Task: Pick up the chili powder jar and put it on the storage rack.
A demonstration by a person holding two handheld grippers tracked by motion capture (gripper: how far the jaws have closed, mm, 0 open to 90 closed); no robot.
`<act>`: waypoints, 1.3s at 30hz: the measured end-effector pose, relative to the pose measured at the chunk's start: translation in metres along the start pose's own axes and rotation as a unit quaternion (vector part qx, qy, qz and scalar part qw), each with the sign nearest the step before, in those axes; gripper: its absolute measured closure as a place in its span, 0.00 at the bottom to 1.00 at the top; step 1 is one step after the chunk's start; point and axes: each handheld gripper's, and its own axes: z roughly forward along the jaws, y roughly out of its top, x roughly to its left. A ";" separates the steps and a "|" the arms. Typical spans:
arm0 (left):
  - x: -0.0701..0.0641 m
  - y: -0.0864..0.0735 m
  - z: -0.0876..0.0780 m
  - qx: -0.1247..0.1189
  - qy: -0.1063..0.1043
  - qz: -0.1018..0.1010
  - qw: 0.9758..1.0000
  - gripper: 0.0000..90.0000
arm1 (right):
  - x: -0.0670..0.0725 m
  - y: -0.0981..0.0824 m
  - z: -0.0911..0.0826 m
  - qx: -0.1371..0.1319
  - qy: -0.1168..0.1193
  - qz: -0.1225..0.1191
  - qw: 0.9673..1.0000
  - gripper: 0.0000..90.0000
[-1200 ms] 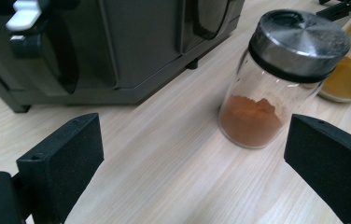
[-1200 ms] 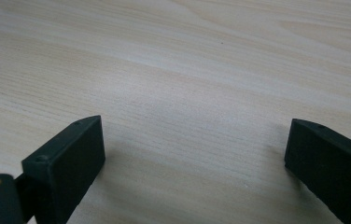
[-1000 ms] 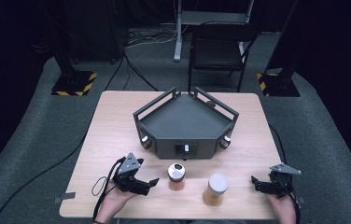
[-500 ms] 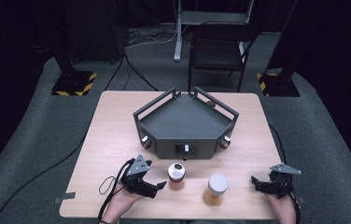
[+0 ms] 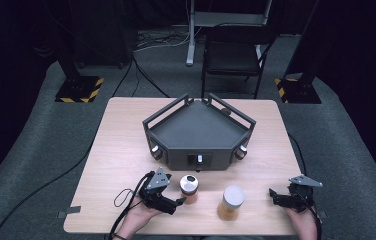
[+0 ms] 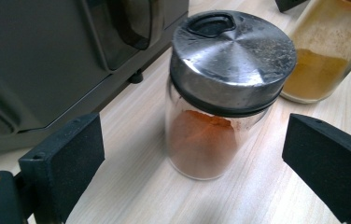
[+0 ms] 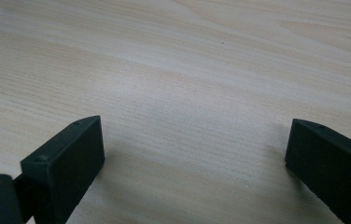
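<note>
A light wooden table (image 5: 121, 150) is seen from above, with a dark grey five-sided tray (image 5: 198, 131) standing at its middle. Two jars are set on the near part of the table, in front of the tray and apart from each other.

The smaller jar (image 5: 189, 188) is a glass one with a metal lid, holding a reddish-orange powder. It stands upright just in front of the tray's near wall. In the left gripper view the same jar (image 6: 220, 93) is seen close up, between the two black jaws but untouched by either; the powder fills roughly its lower half. The left gripper (image 5: 178, 202) is held low over the table just to the left of this jar, its jaws spread wide and pointed toward it. It is held by a hand (image 5: 138, 216) that comes in from the near edge.

The larger jar (image 5: 230, 202), with a pale lid and yellow-orange powder, stands upright to the right of the smaller one; in the left gripper view a part of it (image 6: 323, 56) is seen beyond the small jar.

The right gripper (image 5: 274, 196) is held near the table's right near corner, well apart from both jars. Its jaws are spread wide, and only bare wood (image 7: 187, 70) is seen between them in the right gripper view.
</note>
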 end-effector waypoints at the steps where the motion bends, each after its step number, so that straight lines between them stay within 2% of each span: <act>1: 0.000 0.000 0.002 0.001 -0.001 0.001 1.000 0.06 | 0.000 0.000 0.000 0.000 0.000 0.000 1.000 0.04; 11: -0.002 0.003 0.019 0.001 -0.020 0.013 1.000 0.09 | 0.000 0.000 0.000 0.000 0.000 0.000 1.000 0.04; 17: -0.003 0.004 0.029 0.001 -0.024 0.012 1.000 0.12 | 0.000 0.000 0.000 0.000 0.000 0.000 1.000 0.04; 26: -0.007 0.004 0.043 0.004 -0.017 0.013 1.000 0.19 | 0.000 0.000 0.000 0.000 0.000 0.000 1.000 0.04; 28: -0.007 0.003 0.043 0.004 -0.017 0.011 1.000 0.20 | 0.000 0.000 0.000 0.000 0.000 0.000 1.000 0.04; 33: -0.009 0.001 0.044 0.001 -0.009 0.011 1.000 0.31 | 0.000 0.000 0.000 0.000 0.000 0.000 1.000 0.04; 39: -0.012 0.001 0.043 0.001 0.000 0.017 1.000 0.33 | 0.000 0.000 0.000 0.000 0.000 0.000 1.000 0.04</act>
